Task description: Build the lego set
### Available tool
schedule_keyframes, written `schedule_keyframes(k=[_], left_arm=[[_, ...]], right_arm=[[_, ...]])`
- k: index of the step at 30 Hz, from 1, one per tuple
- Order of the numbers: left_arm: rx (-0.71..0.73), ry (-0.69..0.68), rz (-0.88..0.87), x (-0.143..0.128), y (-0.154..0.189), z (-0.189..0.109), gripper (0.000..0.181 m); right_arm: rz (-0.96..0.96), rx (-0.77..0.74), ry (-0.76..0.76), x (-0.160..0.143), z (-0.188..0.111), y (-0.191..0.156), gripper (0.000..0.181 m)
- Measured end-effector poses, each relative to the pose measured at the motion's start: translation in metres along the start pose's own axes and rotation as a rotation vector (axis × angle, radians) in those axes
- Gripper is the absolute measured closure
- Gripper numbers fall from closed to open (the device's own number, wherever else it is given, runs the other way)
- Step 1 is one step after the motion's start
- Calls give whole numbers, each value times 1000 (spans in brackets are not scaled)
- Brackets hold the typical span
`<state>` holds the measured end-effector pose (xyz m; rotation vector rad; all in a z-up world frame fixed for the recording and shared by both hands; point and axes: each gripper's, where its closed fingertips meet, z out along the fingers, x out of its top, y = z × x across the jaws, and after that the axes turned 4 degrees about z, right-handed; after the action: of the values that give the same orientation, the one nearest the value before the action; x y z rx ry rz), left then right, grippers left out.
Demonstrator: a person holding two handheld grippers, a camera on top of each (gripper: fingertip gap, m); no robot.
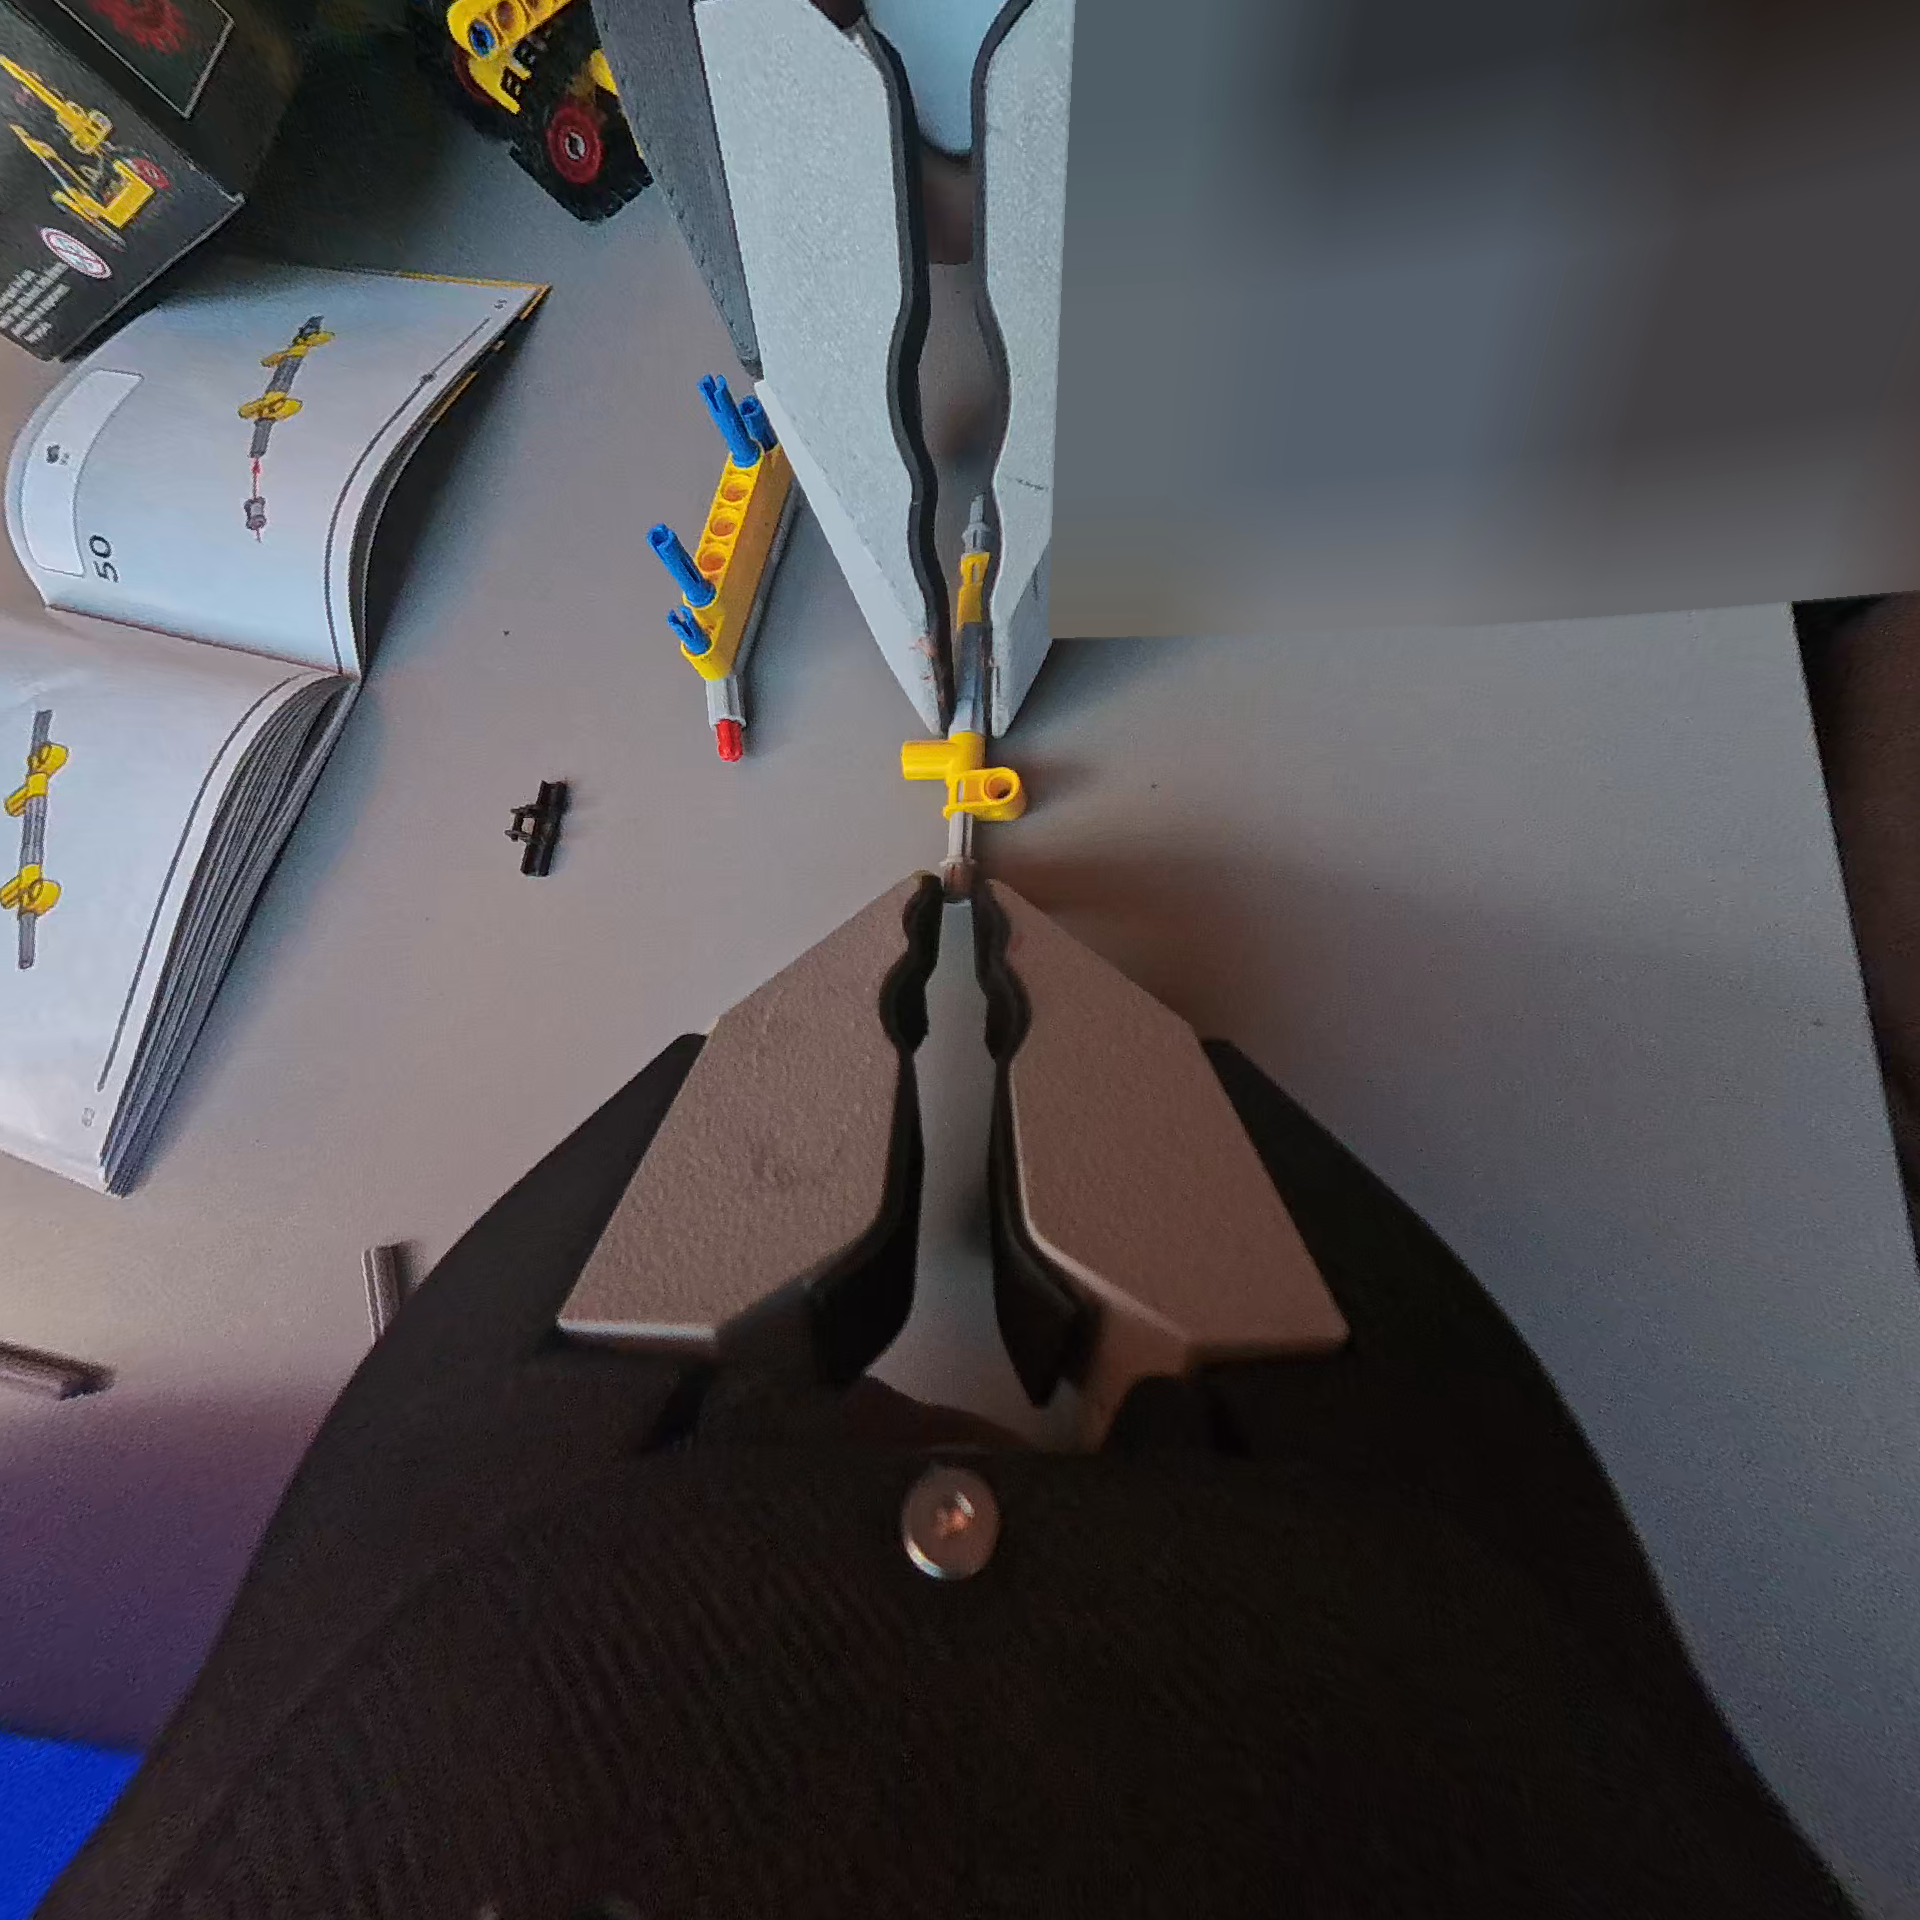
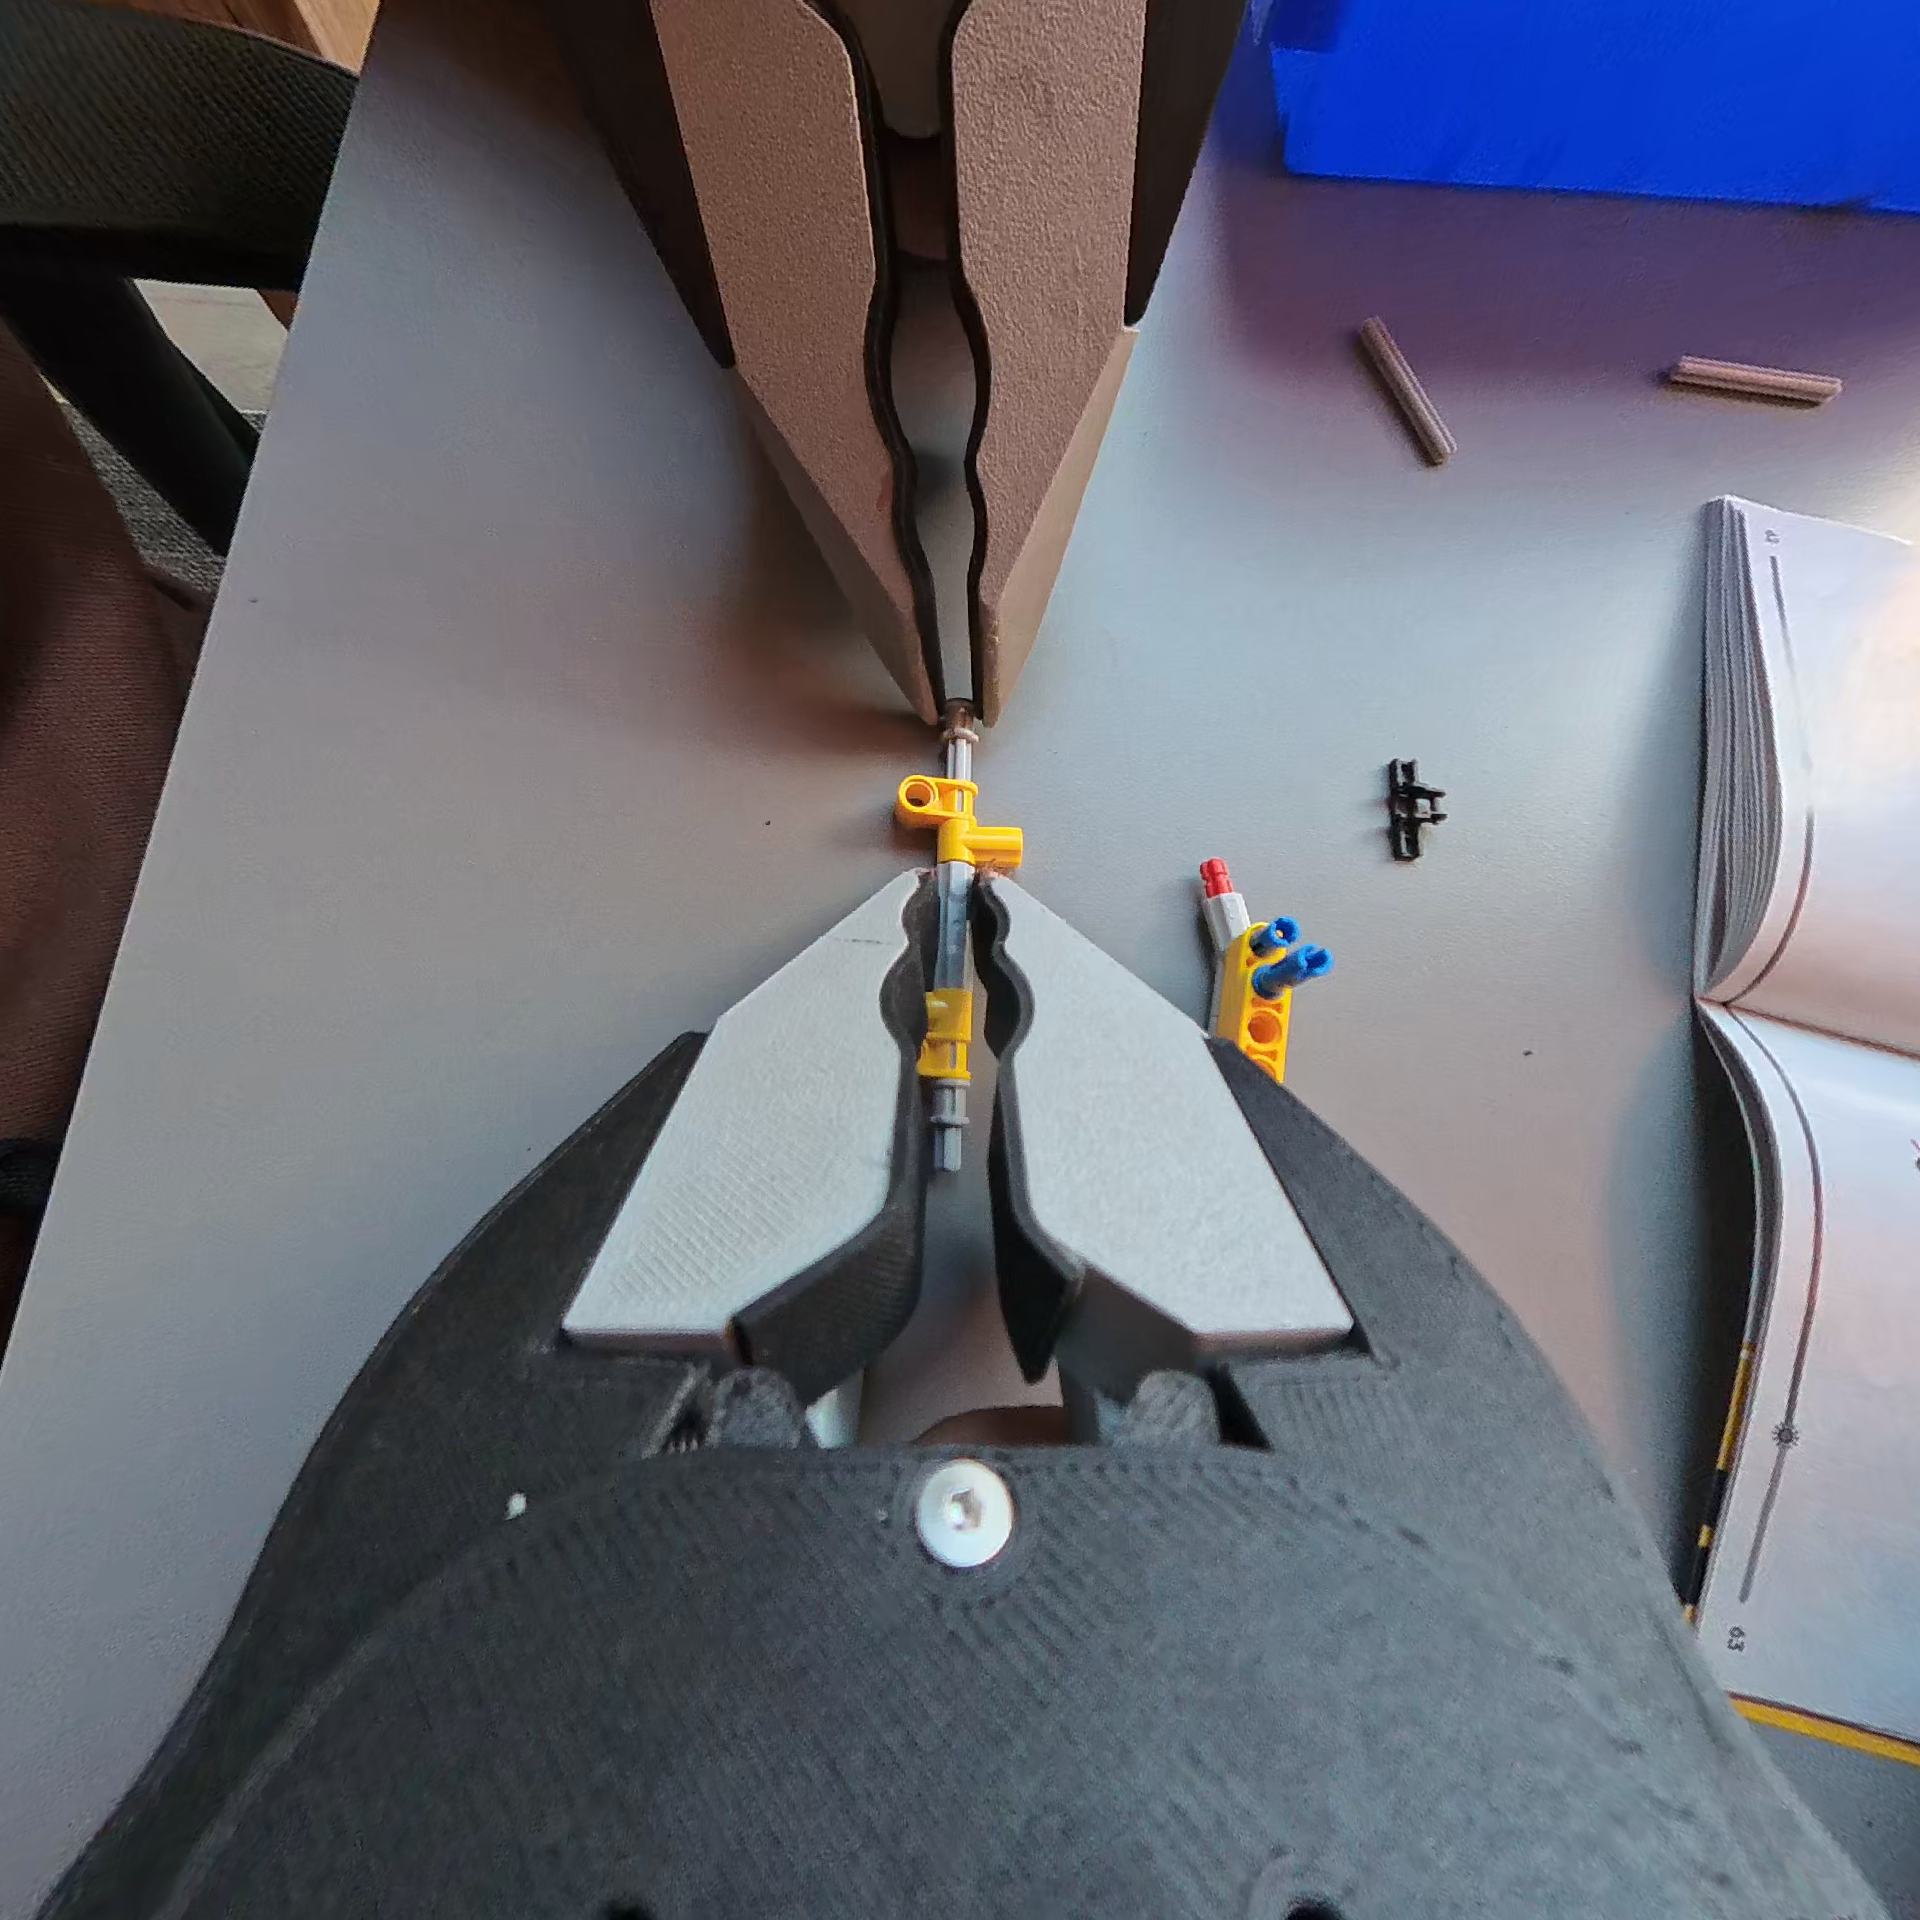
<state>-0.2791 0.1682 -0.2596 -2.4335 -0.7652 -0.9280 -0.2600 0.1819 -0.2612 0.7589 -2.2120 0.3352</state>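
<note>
Lego axle assembly (image 2: 954, 966) clamped at both ends by right tool (image 2: 951, 883) and left tool (image 1: 956, 885); yellow beam (image 2: 1262, 987), black link (image 2: 1411, 808), manual (image 2: 1808, 935) beside on bench (image 2: 520, 727).

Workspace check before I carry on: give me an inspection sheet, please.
Surface: grey table, flat.
Job's things: grey axle with yellow connectors, held between both grippers; yellow beam with blue pins; small black piece; open instruction booklet.
Clutter: set box, part-built wheeled model, two dark axles, blue bin.
Grippers: left gripper shut on the axle's end; right gripper shut on its shaft.
Cables: nothing seen.
Surroundings: black chair beside the table.
</note>
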Motion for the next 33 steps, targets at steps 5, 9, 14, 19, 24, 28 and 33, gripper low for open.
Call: schedule_keyframes(k=[5, 9, 14, 19, 24, 28, 33], left_arm=[[10, -7, 3, 6, 1, 6, 178], [14, -3, -7, 6, 0, 6, 178], [34, 0, 12, 6, 0, 6, 177], [61, -5, 19, 5, -1, 5, 176], [101, 30, -15, 3, -8, -6, 169], [127, 105, -102, 7, -20, -16, 164], [126, 87, -126, 1, -23, -18, 155]], right_arm=[[-8, 0, 1, 1, 1, 0, 178], [-6, 6, 3, 1, 1, 0, 178], [15, 14, 7, 1, 0, 1, 177], [72, 13, 69, 5, -18, 5, 153], [90, -9, 156, 2, -54, 7, 152], [116, -95, 225, 3, -79, 20, 151], [184, -169, 301, 3, -98, 42, 146]])
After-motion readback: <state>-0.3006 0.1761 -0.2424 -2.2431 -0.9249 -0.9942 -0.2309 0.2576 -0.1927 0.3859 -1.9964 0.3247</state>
